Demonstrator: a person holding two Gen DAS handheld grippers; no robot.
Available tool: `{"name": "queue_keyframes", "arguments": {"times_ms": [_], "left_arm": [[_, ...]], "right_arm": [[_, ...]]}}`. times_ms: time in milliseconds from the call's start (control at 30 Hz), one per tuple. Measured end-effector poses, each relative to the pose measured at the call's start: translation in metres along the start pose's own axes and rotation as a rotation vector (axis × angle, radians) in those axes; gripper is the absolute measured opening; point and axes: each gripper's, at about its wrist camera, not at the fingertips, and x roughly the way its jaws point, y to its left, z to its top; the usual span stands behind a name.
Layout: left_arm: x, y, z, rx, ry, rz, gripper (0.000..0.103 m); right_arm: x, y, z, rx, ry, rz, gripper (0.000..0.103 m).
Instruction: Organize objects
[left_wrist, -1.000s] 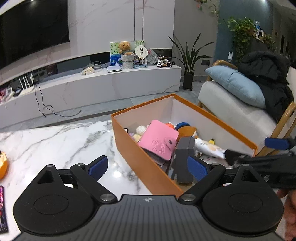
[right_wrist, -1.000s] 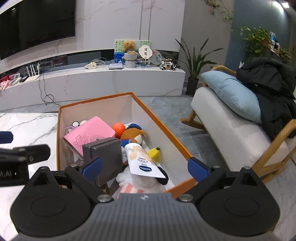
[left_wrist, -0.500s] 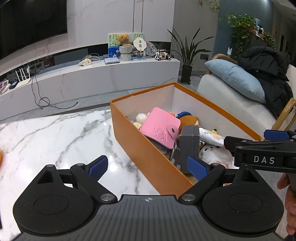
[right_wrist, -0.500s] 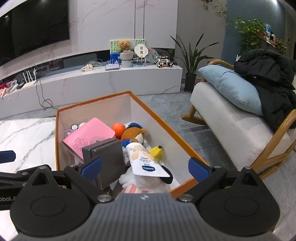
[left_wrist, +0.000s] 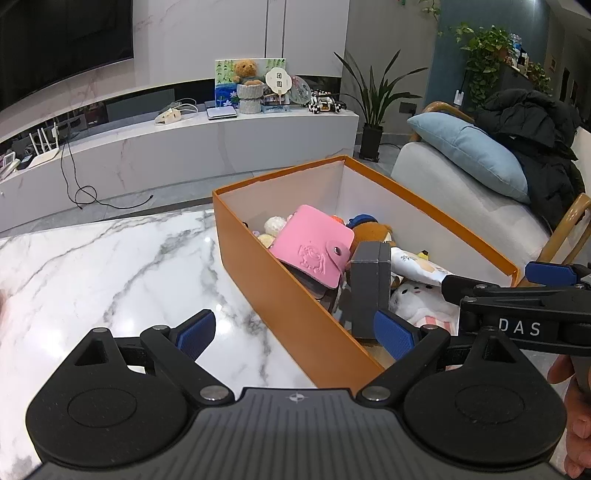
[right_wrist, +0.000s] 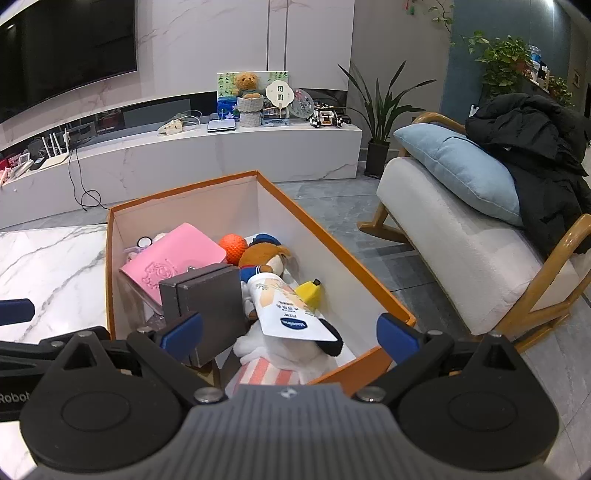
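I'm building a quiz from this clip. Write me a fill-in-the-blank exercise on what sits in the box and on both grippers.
1. The toys lie inside a box whose outer walls are ____.
2. The wallet that leans beside the grey case is ____.
3. The left gripper and the right gripper both stand ____, holding nothing.
4. The box stands on a table top of white ____.

Missing words: orange; pink; open; marble
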Motion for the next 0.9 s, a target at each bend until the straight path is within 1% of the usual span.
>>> {"name": "queue_keyframes", "arguments": {"times_ms": [633, 900], "left_arm": [[-0.0022, -0.0044, 0.0009, 0.005, -0.002, 0.007, 0.103], [-0.0044, -0.0026, 0.0020, 0.006, -0.026, 0.002, 0.103]], "right_arm": [[-0.0024, -0.0062, -0.0011, 0.008, -0.001, -0.008, 0.100], [-0.0047, -0.0048, 0.0014, 0.014, -0.007, -0.006, 0.100]]}}
